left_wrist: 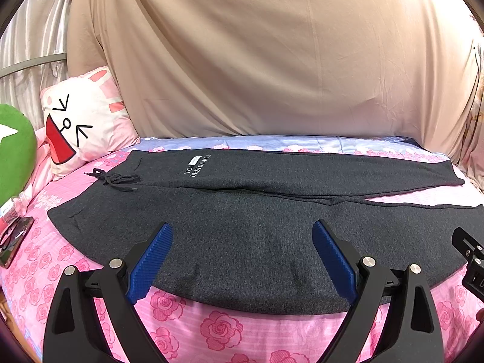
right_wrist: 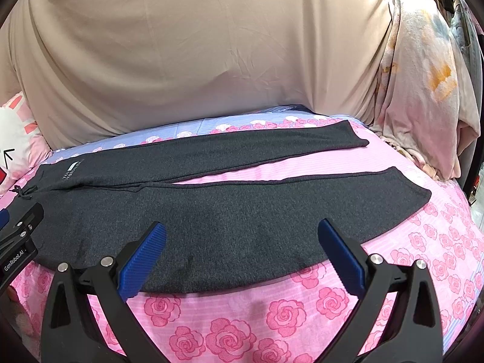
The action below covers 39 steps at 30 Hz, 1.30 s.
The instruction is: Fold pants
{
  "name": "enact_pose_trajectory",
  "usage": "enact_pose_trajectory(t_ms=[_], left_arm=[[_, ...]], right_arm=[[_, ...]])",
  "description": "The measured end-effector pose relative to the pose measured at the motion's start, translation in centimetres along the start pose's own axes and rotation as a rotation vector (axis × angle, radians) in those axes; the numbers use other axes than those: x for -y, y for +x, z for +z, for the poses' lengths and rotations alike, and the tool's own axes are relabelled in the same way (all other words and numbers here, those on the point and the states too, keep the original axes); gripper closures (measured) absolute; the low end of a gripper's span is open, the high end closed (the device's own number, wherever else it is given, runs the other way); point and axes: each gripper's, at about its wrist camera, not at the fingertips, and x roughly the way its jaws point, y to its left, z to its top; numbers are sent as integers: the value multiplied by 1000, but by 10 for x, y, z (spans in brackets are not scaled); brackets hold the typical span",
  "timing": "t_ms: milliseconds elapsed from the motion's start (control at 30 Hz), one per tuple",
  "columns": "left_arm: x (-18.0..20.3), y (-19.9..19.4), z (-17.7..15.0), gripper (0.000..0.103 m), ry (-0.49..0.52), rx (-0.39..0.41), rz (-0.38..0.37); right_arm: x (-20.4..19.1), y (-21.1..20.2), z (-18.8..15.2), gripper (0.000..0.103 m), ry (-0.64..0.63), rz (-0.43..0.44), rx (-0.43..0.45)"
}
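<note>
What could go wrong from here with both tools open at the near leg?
1. The left tool and right tool are over the middle of the pants, so a pinch may bunch the fabric.
2. The drawstring lies loose and could trail out of the fold.
3. The legs are splayed, so the hems may misalign.

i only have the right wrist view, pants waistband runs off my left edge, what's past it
Observer: A white bunny pillow sits just beyond the waistband of the pants.
Operator: anything else over there
Observer: A green cushion lies at the far left, nearer than the pillow.
Operator: is the left hand-held gripper holding cloth
Observer: No, the left hand-held gripper is open above the near leg, gripping nothing.
</note>
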Motion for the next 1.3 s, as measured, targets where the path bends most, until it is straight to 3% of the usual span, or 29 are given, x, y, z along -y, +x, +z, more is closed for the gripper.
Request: enact_pose_trajectory(t_ms=[1300], left_arm=[[2, 2, -1, 12, 3, 0, -2]], right_arm=[[2, 0, 0, 5, 4, 0, -3]])
